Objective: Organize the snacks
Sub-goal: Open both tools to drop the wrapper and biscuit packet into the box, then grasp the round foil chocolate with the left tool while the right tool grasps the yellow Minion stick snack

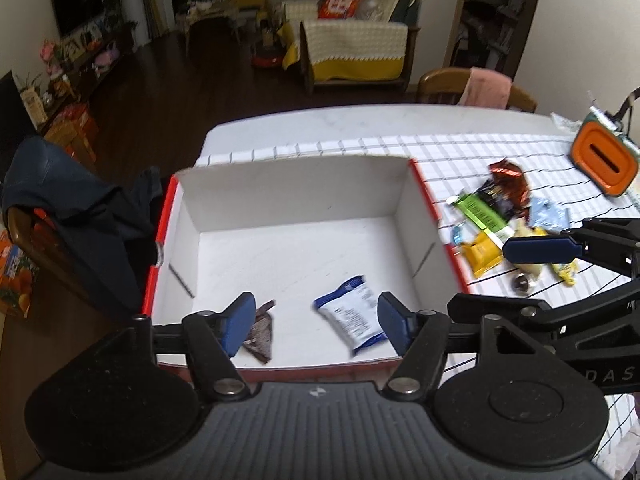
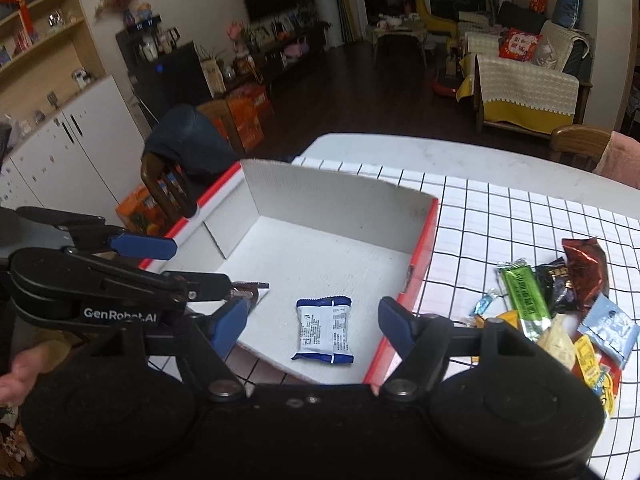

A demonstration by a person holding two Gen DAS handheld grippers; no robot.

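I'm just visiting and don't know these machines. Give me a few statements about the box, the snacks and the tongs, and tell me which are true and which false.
1. The box holds a blue-and-white packet. True.
2. The left tongs are clamped on that packet. False: they stand open with nothing between the pads; the packet lies on the box floor.
3. A dark brown packet also lies in the box. True.
4. The green bar is inside the box. False: it lies outside on the checked cloth with the other snacks.
5. The right tongs hold a snack. False: they are open and empty.
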